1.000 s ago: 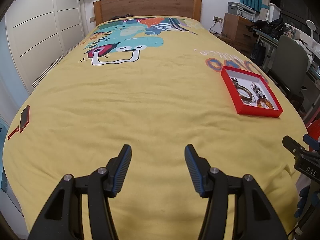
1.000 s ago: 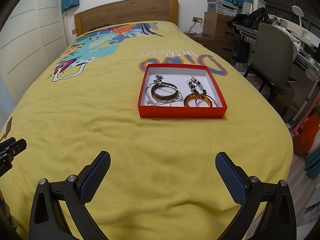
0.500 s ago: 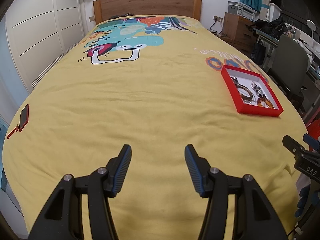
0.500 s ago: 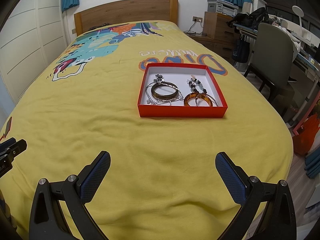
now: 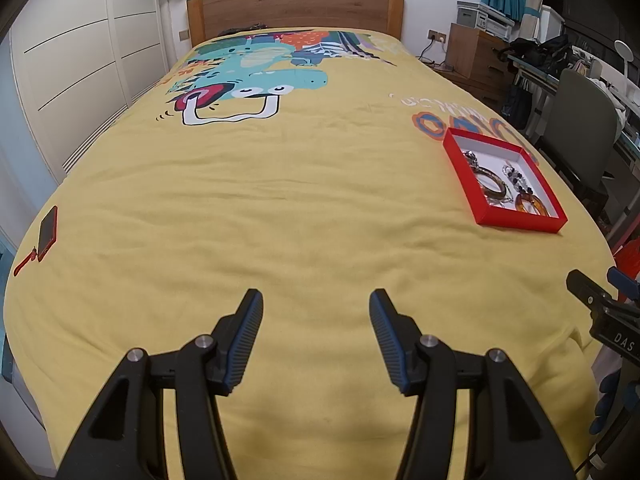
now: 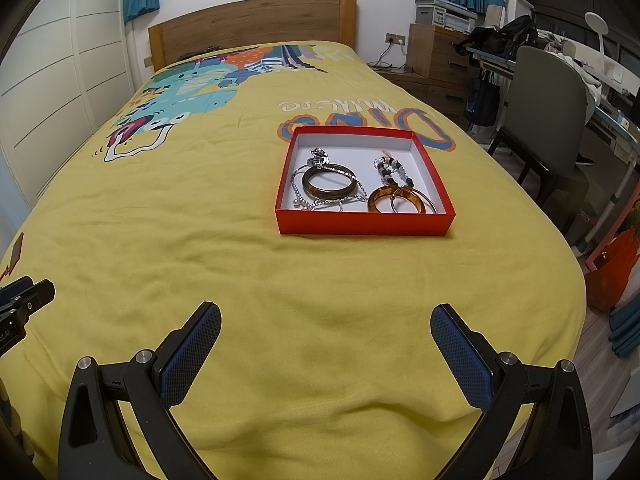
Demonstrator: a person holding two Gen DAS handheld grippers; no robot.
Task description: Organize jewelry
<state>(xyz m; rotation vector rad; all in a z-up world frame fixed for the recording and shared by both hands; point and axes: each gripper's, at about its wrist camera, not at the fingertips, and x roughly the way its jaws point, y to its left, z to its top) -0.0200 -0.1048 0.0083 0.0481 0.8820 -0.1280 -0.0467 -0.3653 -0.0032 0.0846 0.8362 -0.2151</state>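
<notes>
Both my tongs, left [image 5: 316,336] and right [image 6: 326,344], hang spread and empty over the bed's foot [image 6: 320,288], jewelry [image 6: 328,186] apparently all gathered in the red box [image 6: 364,225] toward the right edge.

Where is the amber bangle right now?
In the right wrist view, the amber bangle lies in the near-right corner of the red box on the yellow bedspread, beside the dark bangle.

Both wrist views look down along their fingers [image 5: 252,320] from the bed's [image 5: 280,208] foot; both show the red box [image 6: 364,222].
</notes>
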